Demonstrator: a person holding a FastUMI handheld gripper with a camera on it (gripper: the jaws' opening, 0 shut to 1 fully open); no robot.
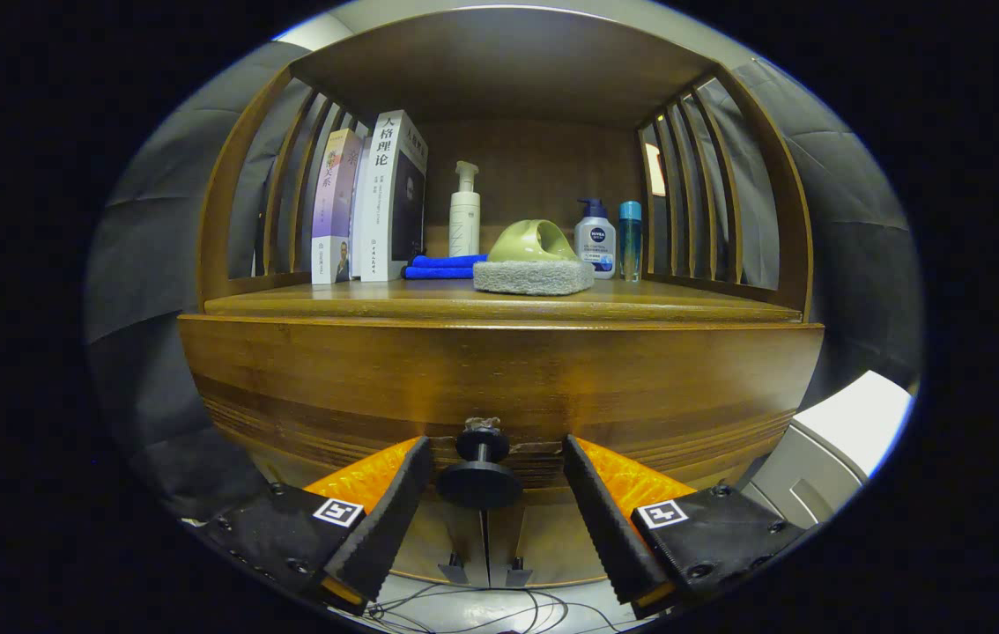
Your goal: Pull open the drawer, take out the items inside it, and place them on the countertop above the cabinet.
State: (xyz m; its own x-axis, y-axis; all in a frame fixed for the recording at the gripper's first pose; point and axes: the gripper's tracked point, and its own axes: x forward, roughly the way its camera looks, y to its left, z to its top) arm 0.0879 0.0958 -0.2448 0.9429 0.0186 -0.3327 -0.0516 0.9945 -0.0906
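A wooden cabinet's drawer front [499, 374] faces me, closed, with a round dark knob [480, 475] sticking out low in its middle. My gripper [496, 465] is open, one finger on each side of the knob, neither touching it. Above the drawer lies the countertop [429, 302], a wooden shelf with slatted sides. The drawer's inside is hidden.
On the countertop stand two books [372, 202] at the left, a white pump bottle [464, 211], a folded blue cloth [442, 266], a green scrubber on a grey sponge [533, 264], and two small bottles [610, 239]. Cables [473, 608] lie on the floor below. A white unit [834, 440] stands to the right.
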